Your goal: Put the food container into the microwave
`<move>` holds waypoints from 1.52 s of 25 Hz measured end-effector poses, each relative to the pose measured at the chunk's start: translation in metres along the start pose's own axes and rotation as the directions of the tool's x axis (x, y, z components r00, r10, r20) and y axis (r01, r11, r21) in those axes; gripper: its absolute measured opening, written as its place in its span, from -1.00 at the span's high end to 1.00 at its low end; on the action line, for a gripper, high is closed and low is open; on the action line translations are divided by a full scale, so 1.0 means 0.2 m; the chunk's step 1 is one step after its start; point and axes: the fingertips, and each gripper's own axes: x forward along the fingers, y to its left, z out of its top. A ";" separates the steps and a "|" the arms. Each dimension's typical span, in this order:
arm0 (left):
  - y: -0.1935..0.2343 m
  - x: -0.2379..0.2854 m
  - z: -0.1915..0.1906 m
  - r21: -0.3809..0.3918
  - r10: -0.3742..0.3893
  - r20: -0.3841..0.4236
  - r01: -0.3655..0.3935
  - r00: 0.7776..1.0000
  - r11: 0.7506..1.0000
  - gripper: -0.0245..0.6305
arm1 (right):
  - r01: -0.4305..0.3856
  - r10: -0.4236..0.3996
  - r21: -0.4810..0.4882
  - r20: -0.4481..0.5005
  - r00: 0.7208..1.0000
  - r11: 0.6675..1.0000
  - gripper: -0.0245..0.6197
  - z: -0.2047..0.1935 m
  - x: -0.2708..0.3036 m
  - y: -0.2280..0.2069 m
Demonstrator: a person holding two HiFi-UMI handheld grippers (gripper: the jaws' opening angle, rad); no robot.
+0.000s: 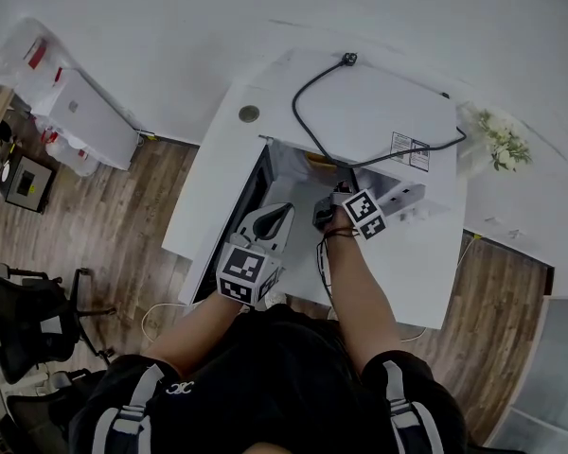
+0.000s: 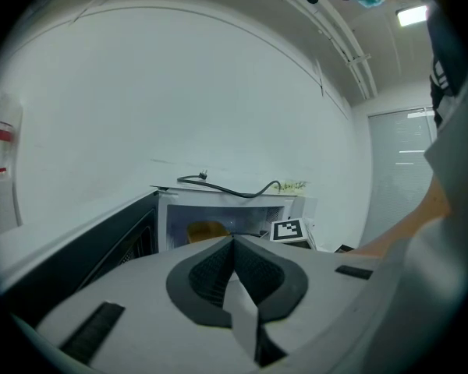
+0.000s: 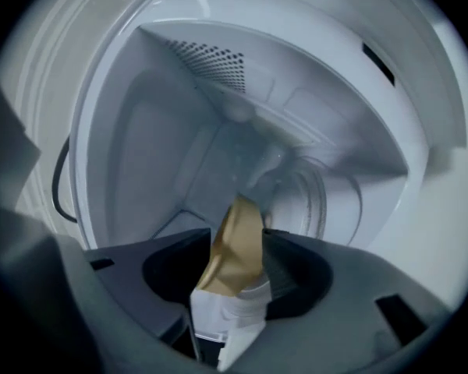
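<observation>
The right claw (image 3: 240,241) is clamped on the container's (image 3: 234,252) gold edge, inside the microwave (image 1: 379,112) at the bench's (image 1: 204,197) far edge. The cavity floor lies just ahead and below. The left claw (image 2: 234,248), jaws together and empty, hangs outside near the door (image 2: 101,248).

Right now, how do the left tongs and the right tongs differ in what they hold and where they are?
The left tongs are closed on nothing, while the right tongs are clamped on the gold-topped food container. The left tongs sit back in front of the open microwave, facing it from outside. The right tongs are at its mouth, pointing into the white cavity. Both share the same grey build with dark ribbed pads.
</observation>
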 end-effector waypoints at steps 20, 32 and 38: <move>-0.09 0.02 0.09 -0.056 0.021 0.048 -0.018 0.999 0.998 0.89 | -0.011 -0.051 -0.733 -0.063 0.997 0.680 0.93 0.07 -0.47 0.22; -0.26 0.05 0.14 -0.082 0.065 0.083 -0.058 0.994 0.995 0.89 | -0.137 0.124 -0.875 -0.089 0.988 0.464 0.93 0.30 -0.90 0.60; -0.34 0.06 0.16 -0.076 0.078 0.089 -0.071 0.993 0.995 0.89 | -0.146 0.133 -0.867 -0.093 0.987 0.477 0.93 0.36 -0.99 0.58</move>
